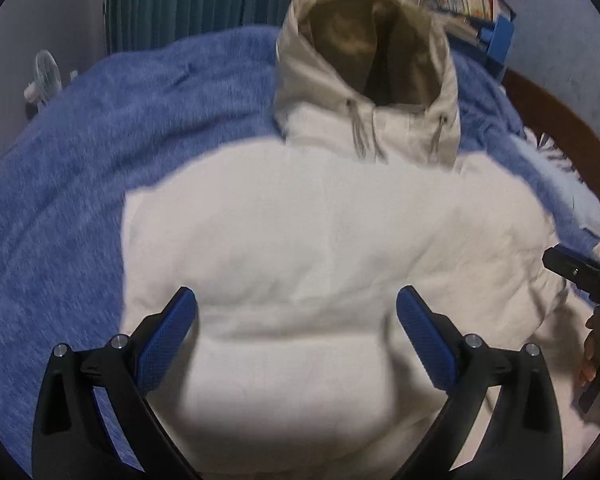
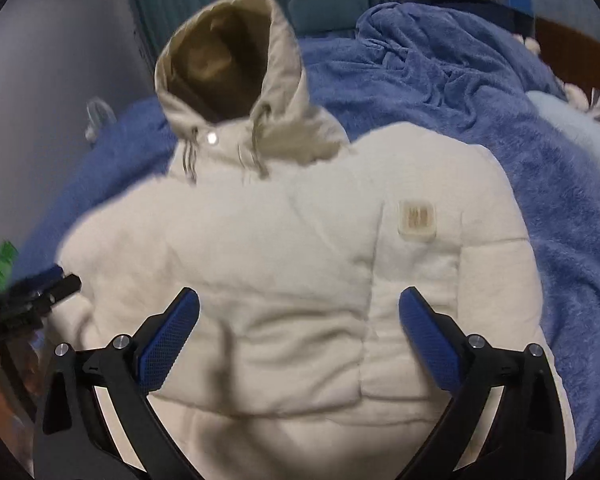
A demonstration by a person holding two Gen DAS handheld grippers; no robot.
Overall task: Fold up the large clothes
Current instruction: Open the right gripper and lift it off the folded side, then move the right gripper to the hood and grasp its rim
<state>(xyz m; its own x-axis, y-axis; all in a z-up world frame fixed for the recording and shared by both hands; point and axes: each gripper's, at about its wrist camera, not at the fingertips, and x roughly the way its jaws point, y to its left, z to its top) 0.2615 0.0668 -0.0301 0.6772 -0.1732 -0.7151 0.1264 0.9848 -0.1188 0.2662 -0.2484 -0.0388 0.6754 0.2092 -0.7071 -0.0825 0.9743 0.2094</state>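
White quilted puffer jacket with a beige hood (image 2: 284, 264) lies front-up on the fuzzy blue blanket (image 2: 479, 92); sleeves seem tucked in.

Left gripper (image 1: 296, 312) and right gripper (image 2: 300, 312) hover over it, jaws wide, empty; the jacket looks light, springy, probably slippery; best pinched at hem or side seams.

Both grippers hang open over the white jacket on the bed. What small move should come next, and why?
Probably lower the left gripper to pinch the white puffer jacket at its side edge: both it and the right gripper are open and empty, and the jacket lies flat, front up.
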